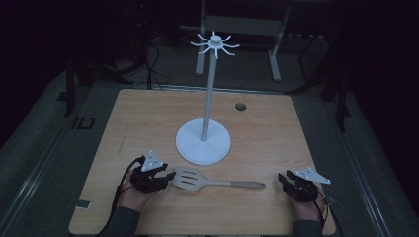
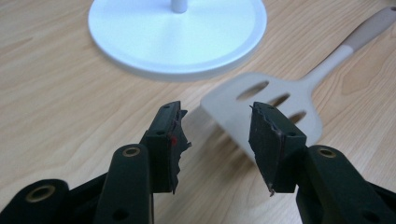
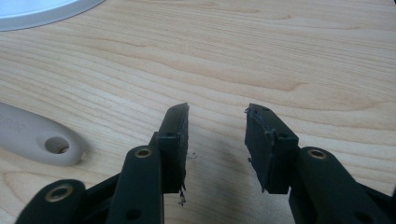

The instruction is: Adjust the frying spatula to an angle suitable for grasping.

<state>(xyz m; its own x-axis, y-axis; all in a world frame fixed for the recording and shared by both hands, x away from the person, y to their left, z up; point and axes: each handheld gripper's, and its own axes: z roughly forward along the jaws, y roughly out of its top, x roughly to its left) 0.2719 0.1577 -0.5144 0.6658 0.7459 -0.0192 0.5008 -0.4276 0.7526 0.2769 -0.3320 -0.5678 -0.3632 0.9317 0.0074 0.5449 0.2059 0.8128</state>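
Observation:
A pale slotted spatula (image 1: 190, 179) lies flat on the wooden table (image 1: 148, 113), head to the left, grey-brown handle (image 1: 247, 185) pointing right. My left gripper (image 1: 168, 175) sits just left of the head, open, its jaws (image 2: 217, 112) framing the near corner of the spatula head (image 2: 261, 100) without touching it. My right gripper (image 1: 281, 178) rests to the right of the handle's end, open over bare wood (image 3: 217, 112). The handle's tip with its hanging hole (image 3: 56, 144) lies to its left. A white stand (image 1: 203, 140) with a tall post and hooked crown (image 1: 215, 43) rises behind the spatula.
The stand's round base (image 2: 177, 32) sits close ahead of the left gripper. A small dark hole (image 1: 240, 106) marks the table's far right part. Dark floor, cables and table legs surround the table. Bare wood lies along the front edge.

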